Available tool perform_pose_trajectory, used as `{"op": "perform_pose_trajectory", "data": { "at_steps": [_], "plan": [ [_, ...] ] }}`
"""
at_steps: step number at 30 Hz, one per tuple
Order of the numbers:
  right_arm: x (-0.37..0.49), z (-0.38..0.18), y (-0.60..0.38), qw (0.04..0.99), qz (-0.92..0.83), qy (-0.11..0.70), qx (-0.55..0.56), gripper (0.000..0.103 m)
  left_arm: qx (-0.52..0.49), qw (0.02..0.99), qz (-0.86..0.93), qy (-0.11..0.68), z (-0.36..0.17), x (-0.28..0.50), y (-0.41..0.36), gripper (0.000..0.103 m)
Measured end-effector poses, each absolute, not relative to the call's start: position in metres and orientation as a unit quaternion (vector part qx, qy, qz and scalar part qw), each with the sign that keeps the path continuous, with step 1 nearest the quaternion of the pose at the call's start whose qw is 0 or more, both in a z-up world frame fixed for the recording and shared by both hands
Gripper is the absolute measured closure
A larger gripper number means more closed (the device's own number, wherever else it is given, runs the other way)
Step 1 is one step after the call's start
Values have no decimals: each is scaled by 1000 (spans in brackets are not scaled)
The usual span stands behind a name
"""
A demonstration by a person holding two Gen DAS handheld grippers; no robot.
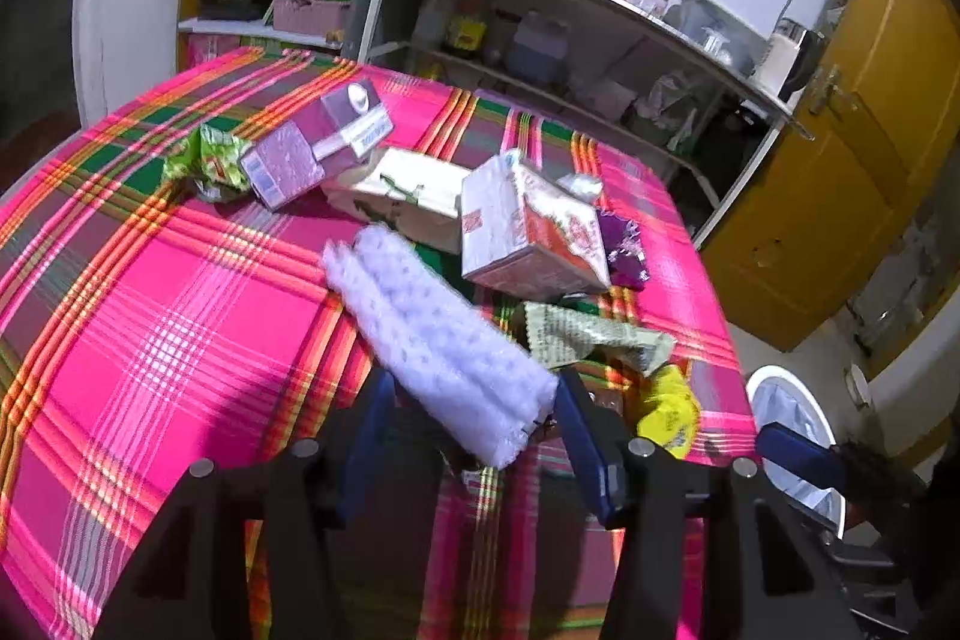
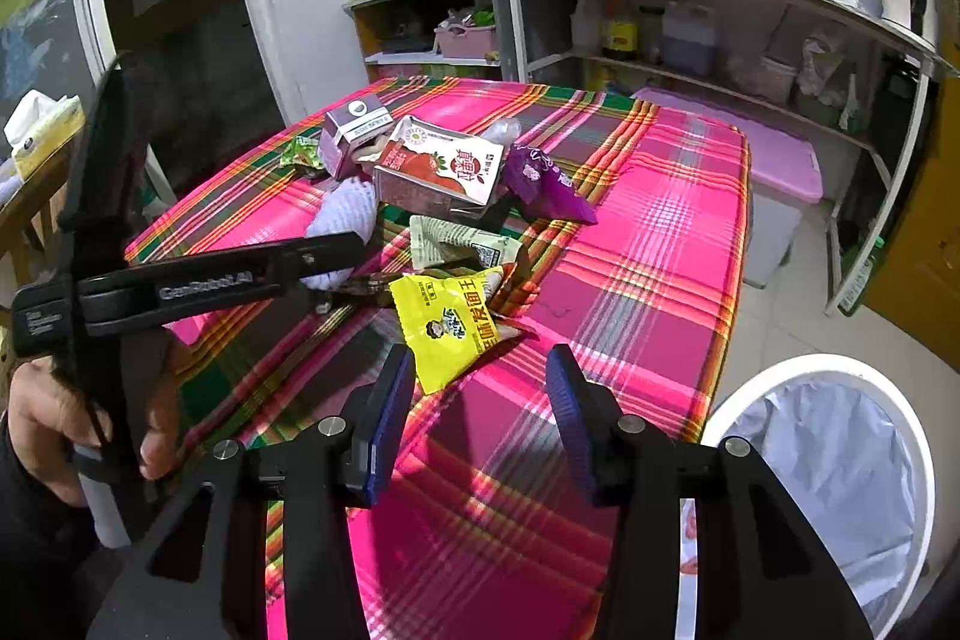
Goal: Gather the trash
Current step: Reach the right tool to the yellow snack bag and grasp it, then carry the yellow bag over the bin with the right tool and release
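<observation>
Several pieces of trash lie heaped on the desk (image 2: 660, 244), and I judge I am at the first pick, with nothing visibly binned: the liner of the bin (image 2: 840, 460) looks bare where I can see it. My left gripper (image 1: 474, 430) has its fingers spread to either side of the near end of the white foam net (image 1: 432, 328); the right finger seems to touch the net's edge, the left one stands just apart, so I am around it but not pinching it. My right gripper (image 2: 480, 400) is spread too and holds nothing, hovering just short of the yellow packet (image 2: 447, 322).

The rest of the heap sits beyond the net: a red carton (image 1: 528, 232), a pale carton (image 1: 408, 190), a purple carton (image 1: 318, 142), a green wrapper (image 1: 210, 154), a purple wrapper (image 1: 624, 244) and a grey-green sachet (image 1: 588, 334) just beside the yellow packet.

As I see it, the next move calls for the left fingers to squeeze gently on the net, which looks soft and will likely squash, then to lift it free of the cartons it leans toward and carry it across to the bin on the floor off the desk's right corner. My right gripper could ease forward, straddle the packet's near corner and pinch, though so flat a packet may slip
</observation>
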State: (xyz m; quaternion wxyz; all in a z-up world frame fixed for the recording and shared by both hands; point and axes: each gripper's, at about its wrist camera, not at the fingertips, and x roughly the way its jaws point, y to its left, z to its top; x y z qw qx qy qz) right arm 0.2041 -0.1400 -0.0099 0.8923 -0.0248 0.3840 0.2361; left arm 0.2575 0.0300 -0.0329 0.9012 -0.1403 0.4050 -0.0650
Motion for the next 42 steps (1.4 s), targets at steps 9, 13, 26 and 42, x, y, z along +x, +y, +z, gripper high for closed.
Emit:
{"op": "perform_pose_trajectory", "data": {
  "at_steps": [9, 13, 26, 42],
  "plan": [
    [214, -12, -127, 886, 250, 387, -46, 56, -122, 905, -85, 399, -36, 248, 32, 83],
    [222, -15, -119, 882, 256, 391, -56, 55, -126, 907, -88, 393, -36, 241, 38, 89],
    [236, -26, -104, 874, 256, 406, -69, 54, -114, 921, -101, 358, -20, 204, 50, 92],
    [211, -9, -124, 890, 245, 383, -35, 73, -95, 926, -132, 339, -5, 173, 36, 93]
  ]
}}
